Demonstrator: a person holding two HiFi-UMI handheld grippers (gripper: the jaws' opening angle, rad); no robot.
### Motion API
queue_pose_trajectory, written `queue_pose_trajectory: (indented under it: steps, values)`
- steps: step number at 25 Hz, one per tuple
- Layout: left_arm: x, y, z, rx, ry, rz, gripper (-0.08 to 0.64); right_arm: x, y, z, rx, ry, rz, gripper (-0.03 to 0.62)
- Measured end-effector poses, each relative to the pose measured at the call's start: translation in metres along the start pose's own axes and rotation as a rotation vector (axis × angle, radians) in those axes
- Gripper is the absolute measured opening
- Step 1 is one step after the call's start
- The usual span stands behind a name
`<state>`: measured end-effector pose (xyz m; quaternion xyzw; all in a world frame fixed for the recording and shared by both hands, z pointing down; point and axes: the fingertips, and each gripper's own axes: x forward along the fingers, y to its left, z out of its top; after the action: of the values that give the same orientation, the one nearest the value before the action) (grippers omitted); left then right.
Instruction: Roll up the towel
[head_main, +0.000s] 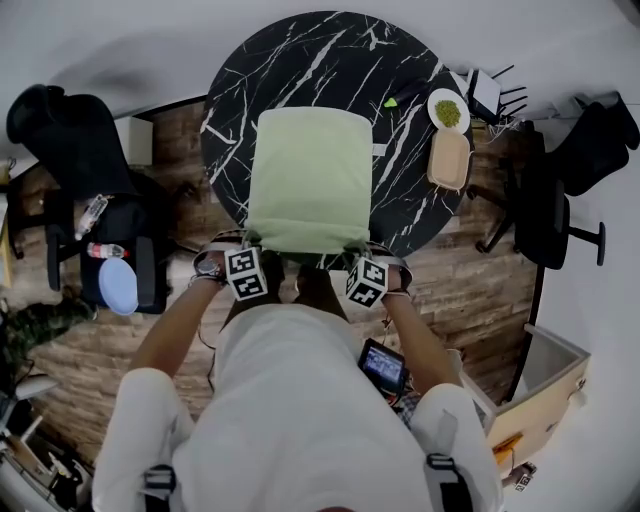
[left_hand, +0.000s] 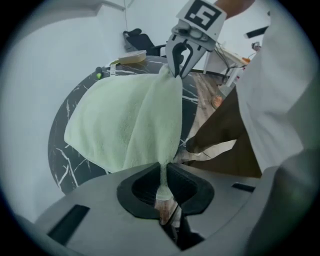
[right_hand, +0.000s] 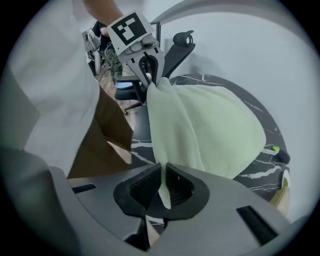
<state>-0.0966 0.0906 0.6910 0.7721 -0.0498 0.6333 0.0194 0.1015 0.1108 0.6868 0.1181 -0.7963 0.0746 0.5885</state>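
A pale green towel (head_main: 310, 175) lies flat on the round black marble table (head_main: 330, 50), its near edge at the table's rim in front of me. My left gripper (head_main: 250, 250) is shut on the towel's near left corner; in the left gripper view the cloth (left_hand: 120, 120) runs into the closed jaws (left_hand: 162, 192). My right gripper (head_main: 362, 254) is shut on the near right corner, and in the right gripper view the towel (right_hand: 210, 125) is pinched between the pads (right_hand: 164, 187). Each gripper view shows the other gripper, the right one (left_hand: 178, 70) and the left one (right_hand: 152, 75), on the same raised edge.
At the table's far right sit a white plate of green food (head_main: 448, 108) and a beige tray (head_main: 449, 160), with a small green object (head_main: 392, 102) near them. Office chairs stand left (head_main: 70, 140) and right (head_main: 560, 200). A cardboard box (head_main: 545, 390) stands on the floor at lower right.
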Motion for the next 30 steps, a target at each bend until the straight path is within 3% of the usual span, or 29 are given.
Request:
queue_pose_trajectory:
  steps: [5,8,17,22,26,30]
  values:
    - [-0.023,-0.049,-0.006,0.039,0.016,-0.192,0.037,-0.030,0.055,-0.001,0.068,0.008,0.262,0.020]
    - [-0.036,-0.047,-0.004,0.030,0.002,-0.212,0.039,-0.044,0.050,0.003,0.122,-0.026,0.292,0.020]
    - [-0.018,0.034,0.013,-0.032,0.036,-0.185,0.047,-0.027,-0.038,0.009,0.293,-0.039,0.243,0.023]
    - [0.009,0.060,0.014,-0.107,0.050,-0.102,0.061,0.001,-0.068,0.008,0.269,-0.008,0.093,0.034]
    - [0.011,0.063,0.013,-0.158,0.010,-0.035,0.074,0.005,-0.073,0.005,0.216,-0.012,-0.020,0.071]
    - [-0.014,0.081,0.005,-0.241,-0.072,0.036,0.184,-0.024,-0.095,0.005,0.268,-0.107,-0.126,0.144]
